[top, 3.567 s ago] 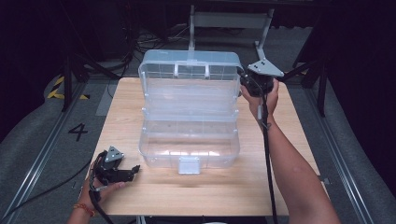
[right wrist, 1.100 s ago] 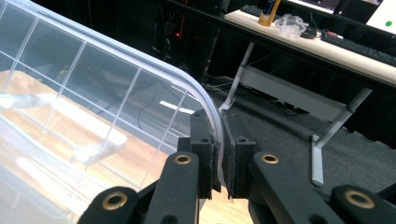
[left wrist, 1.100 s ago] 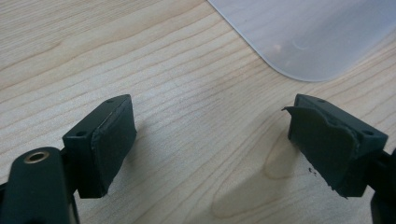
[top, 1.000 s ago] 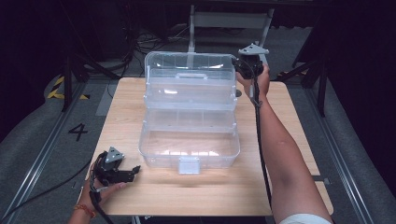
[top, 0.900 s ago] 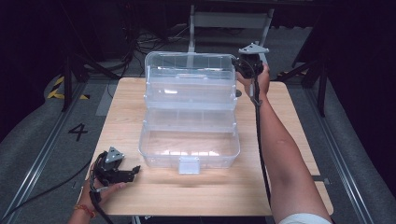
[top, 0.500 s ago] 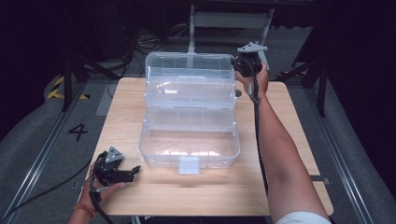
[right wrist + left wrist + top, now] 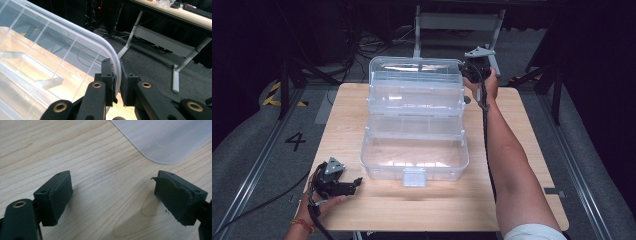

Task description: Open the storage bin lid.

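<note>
A clear plastic tiered box (image 7: 414, 160) stands open in the middle of the wooden table (image 7: 522, 165), its trays stepped back and its lid (image 7: 414, 75) raised at the far end. My right gripper (image 7: 469, 70) is at the lid's far right corner. In the right gripper view the gripper (image 7: 117, 85) is shut on the lid's curved rim (image 7: 110, 50), which runs between the pads. My left gripper (image 7: 354, 184) rests low at the table's front left, jaws wide apart. Its own view shows the gripper (image 7: 112, 200) open over bare wood, with a corner of the box (image 7: 162, 140) ahead of it.
The right forearm (image 7: 507, 160) stretches along the box's right side. Beyond the table's far edge are dark floor, cables and a grey metal table frame (image 7: 155, 37). Bare wood lies in front of the box and to its right.
Since the earliest frame the right gripper has carried the lid up and farther back, spreading the trays. Over the last second it has barely shifted. The left gripper has stayed put.
</note>
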